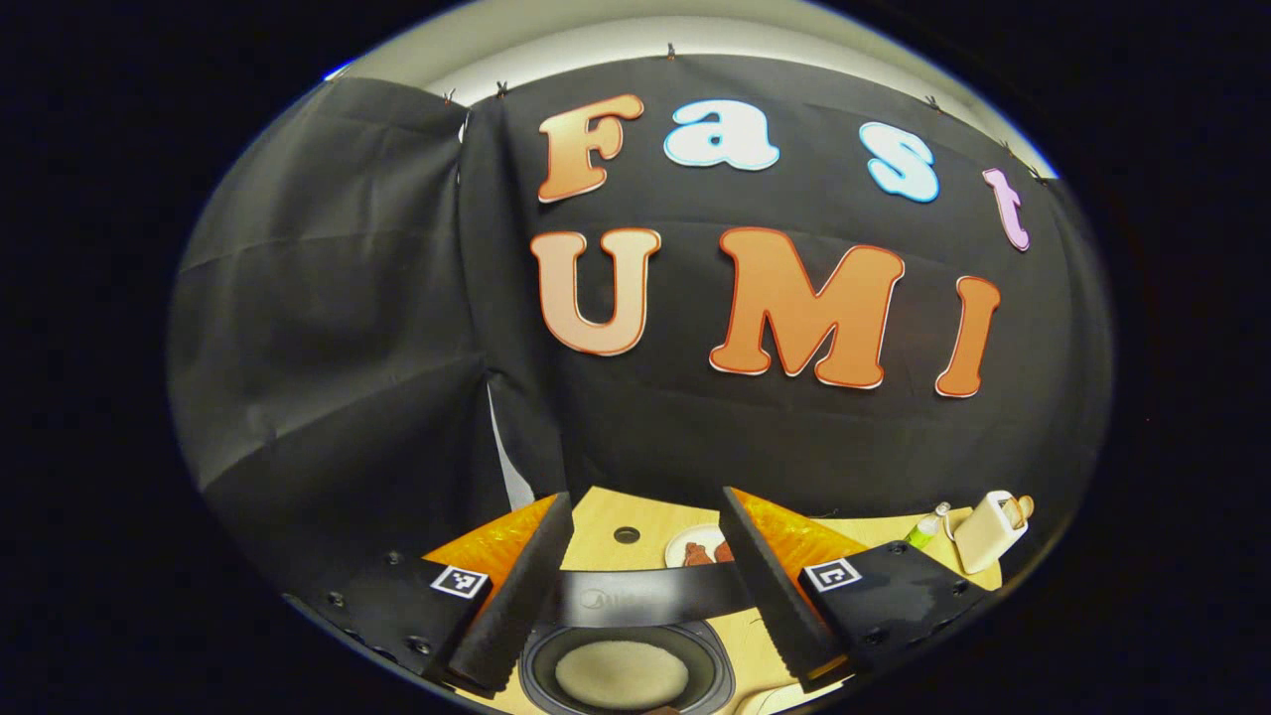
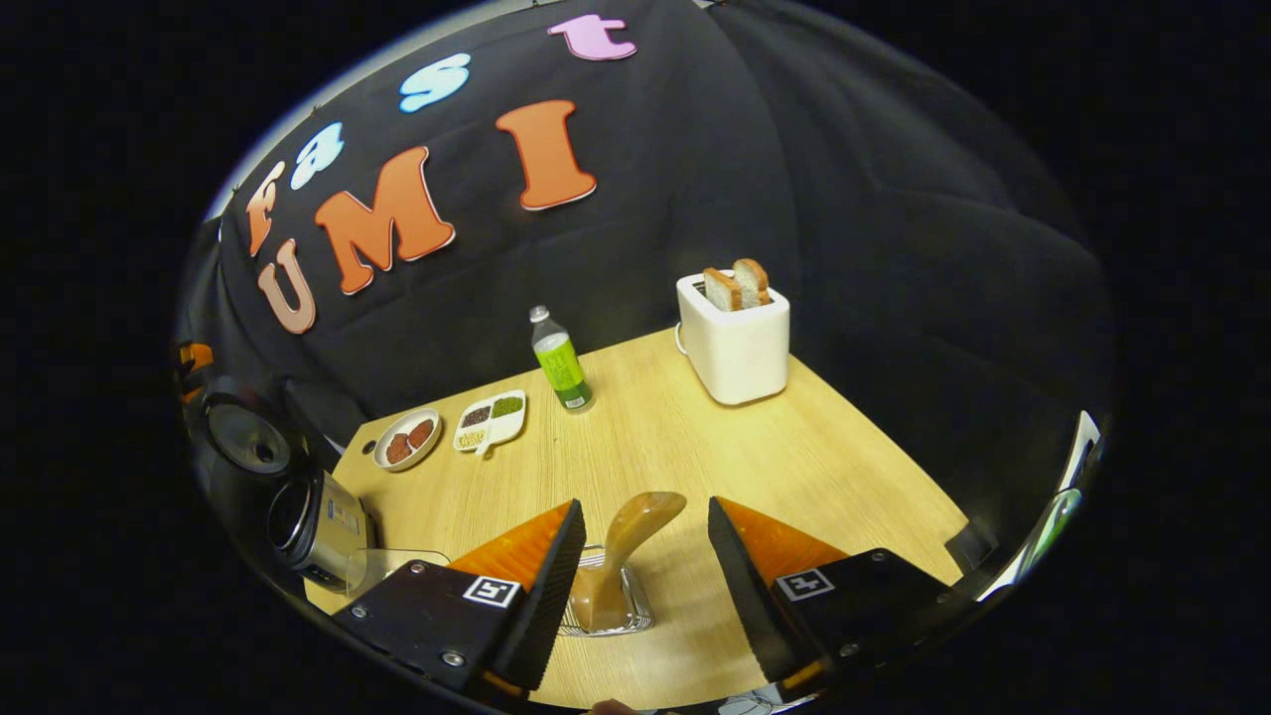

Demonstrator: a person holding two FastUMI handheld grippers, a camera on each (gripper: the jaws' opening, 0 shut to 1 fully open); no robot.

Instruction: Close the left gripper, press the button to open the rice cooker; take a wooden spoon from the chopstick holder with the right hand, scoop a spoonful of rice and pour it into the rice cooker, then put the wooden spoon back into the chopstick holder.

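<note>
Left hand-held gripper hovers with its fingers spread wide above the open rice cooker, whose dark pot holds a pale round of rice; the cooker's raised lid crosses between the fingers. Beyond the rice cooker on the wooden surface sits a small plate, and farther right a green bottle and a white toaster. Right hand-held gripper is also spread apart, empty, with the wooden spoon standing in the chopstick holder between its fingers but touching neither. Past the holder stand a divided dish, the bottle and the toaster with two slices of bread.
</note>
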